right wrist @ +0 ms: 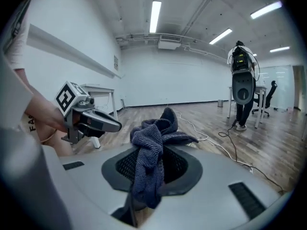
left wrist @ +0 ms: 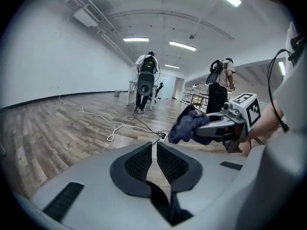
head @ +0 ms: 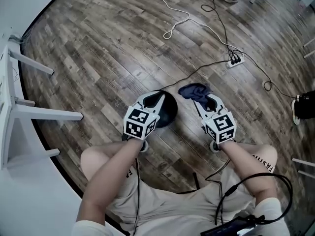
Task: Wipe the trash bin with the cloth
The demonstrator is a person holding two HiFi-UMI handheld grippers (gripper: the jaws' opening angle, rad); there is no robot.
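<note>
A black round trash bin (head: 170, 116) stands on the wood floor in front of my knees. My left gripper (head: 158, 100) hovers over its left rim, jaws together with only a thin slit between them and nothing held (left wrist: 154, 152). Just right of the bin, my right gripper (head: 204, 101) is shut on a dark blue cloth (head: 193, 90). In the right gripper view the cloth (right wrist: 151, 143) bunches above the jaws and hangs down between them. Each gripper shows in the other's view: the right gripper (left wrist: 211, 126) with the cloth (left wrist: 184, 127), and the left gripper (right wrist: 112, 124). Neither gripper view shows the bin.
White table legs (head: 29, 112) stand at the left. A white cord (head: 172, 14), black cables and a power strip (head: 235, 59) lie on the floor ahead. A dark shoe (head: 305, 104) is at the right edge. People stand far off (left wrist: 146, 83) (right wrist: 242, 85).
</note>
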